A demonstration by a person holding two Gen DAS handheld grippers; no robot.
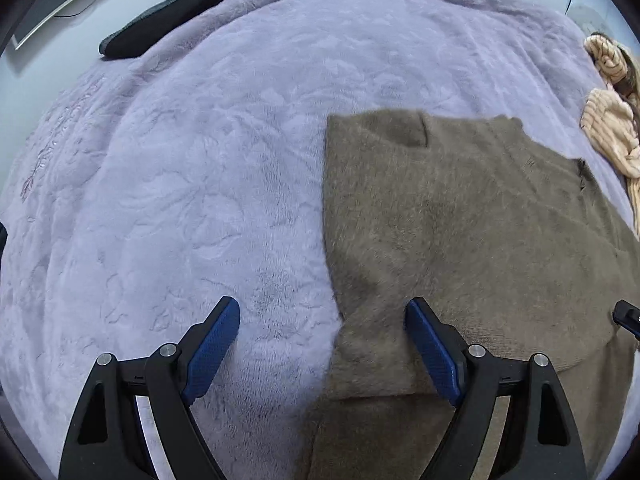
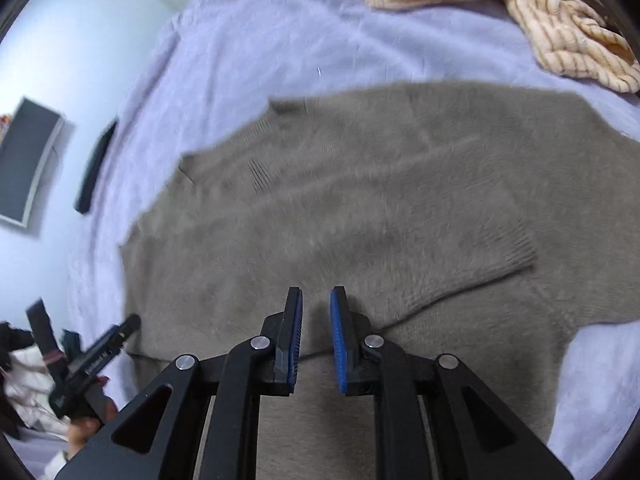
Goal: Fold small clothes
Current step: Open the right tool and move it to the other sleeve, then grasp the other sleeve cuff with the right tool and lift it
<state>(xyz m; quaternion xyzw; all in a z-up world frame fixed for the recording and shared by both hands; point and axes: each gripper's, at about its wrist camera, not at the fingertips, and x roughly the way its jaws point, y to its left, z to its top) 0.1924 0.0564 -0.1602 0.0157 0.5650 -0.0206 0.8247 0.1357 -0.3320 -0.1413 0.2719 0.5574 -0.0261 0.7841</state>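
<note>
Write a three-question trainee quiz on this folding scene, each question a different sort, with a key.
1. True or false: the left gripper has its blue-padded fingers spread wide, straddling the left edge of the fuzzy taupe knit sweater.
2. Multiple choice: where does the cream striped ribbed garment lie? A) on top of the sweater; B) apart from it, on the lavender plush blanket; C) in the right gripper.
3. Fill in: the sweater's ribbed cuff belongs to a sleeve folded across its ____.

Key: 1 true; 2 B; 3 body. The right gripper's fingers are close together with a narrow gap, holding nothing.
</note>
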